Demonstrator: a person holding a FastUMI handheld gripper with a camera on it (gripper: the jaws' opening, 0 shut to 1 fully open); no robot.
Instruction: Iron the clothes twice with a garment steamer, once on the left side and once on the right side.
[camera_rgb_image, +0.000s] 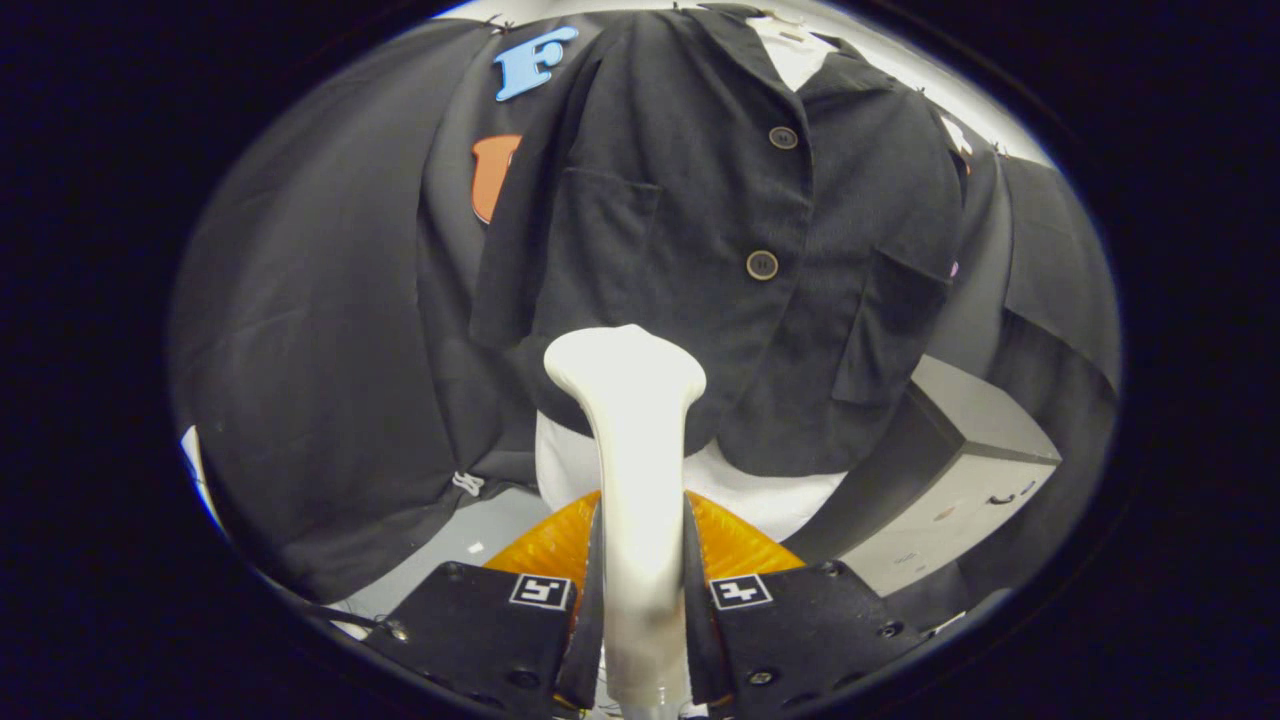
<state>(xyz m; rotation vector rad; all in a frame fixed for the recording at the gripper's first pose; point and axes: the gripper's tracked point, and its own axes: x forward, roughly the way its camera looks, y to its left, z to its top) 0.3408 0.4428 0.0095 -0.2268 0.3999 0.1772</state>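
Garment steamer (633, 470), white, is clamped by its handle between both fingers (590, 600) of the gripper (637, 600); its head is held just before the lower hem of the black buttoned shirt (720, 250) hung on a white form (780, 495).

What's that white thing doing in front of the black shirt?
That white thing is a garment steamer. A hand-held gripper has both fingers pressed on its handle, with the wide head pointing at the black shirt. The shirt is buttoned up and hangs on a white dummy. The steamer head sits low, near the shirt's bottom edge. Whether it touches the cloth cannot be told.
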